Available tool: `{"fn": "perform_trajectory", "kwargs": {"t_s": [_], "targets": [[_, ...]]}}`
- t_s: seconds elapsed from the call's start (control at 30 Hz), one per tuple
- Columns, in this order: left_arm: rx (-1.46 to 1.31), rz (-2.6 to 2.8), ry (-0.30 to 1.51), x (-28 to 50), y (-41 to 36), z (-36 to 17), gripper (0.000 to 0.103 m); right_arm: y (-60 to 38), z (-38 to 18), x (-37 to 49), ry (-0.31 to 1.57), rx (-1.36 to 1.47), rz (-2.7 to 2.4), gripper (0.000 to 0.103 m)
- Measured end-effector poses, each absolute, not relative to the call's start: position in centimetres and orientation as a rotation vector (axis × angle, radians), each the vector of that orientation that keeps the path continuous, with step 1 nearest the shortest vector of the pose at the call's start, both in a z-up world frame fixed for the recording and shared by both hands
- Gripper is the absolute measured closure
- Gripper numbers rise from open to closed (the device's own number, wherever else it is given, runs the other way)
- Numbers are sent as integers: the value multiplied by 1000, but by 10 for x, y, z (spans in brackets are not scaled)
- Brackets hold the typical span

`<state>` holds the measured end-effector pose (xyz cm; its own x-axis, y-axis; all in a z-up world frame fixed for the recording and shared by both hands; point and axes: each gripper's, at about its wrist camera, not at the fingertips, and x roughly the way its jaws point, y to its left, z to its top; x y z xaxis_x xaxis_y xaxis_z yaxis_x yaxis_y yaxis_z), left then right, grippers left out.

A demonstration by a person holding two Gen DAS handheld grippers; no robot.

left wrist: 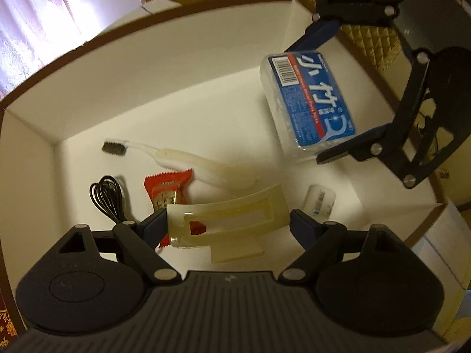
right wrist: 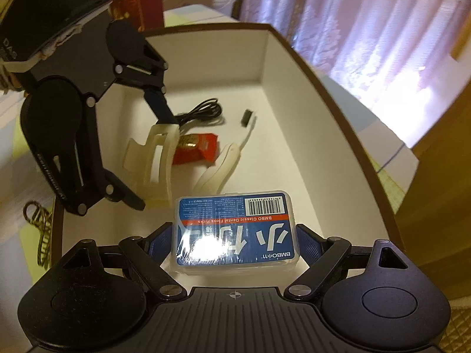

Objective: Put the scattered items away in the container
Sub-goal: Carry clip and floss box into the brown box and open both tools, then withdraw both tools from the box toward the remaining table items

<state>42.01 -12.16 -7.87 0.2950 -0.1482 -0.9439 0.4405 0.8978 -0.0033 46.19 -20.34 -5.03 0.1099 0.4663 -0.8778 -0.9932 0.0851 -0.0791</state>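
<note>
With both over the white brown-rimmed box (left wrist: pixel 176 67), right gripper (right wrist: pixel 235 239) clamps blue-labelled clear floss-pick case (right wrist: pixel 234 232); left gripper (left wrist: pixel 226 223) spread around translucent cream hair claw (left wrist: pixel 226 220), apparently releasing.

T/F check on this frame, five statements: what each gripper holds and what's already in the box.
1. The right gripper holds a floss pick box above the open container. True.
2. The left gripper is empty. False: a pale hair clip sits between its fingers, though the jaws look wide.
3. A toothbrush lies on the container floor. True.
4. The red candy wrapper lies outside the container. False: it is inside, beside the black cable.
5. The container has a lid on it. False: it is open at the top.
</note>
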Motion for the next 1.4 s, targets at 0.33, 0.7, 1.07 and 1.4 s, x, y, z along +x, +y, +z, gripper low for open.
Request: {"fn": "perform_trajectory", "kwargs": {"t_s": [0.33,0.7,1.07,1.4], "targets": [[260,-360,1221,420,-110,-79,15,-190,-66,467,817,-964,1266,15],[226,-324,1195,415,-94,-64,11,-189,-58,463,758,-939,1286,0],[204,-293,1152,398,-83,-37,11,-202,-38,443,753,-899,1265,0],[166,-263,1084,362,-65,-10,10,-222,-15,417,720,-805,1215,0]]}}
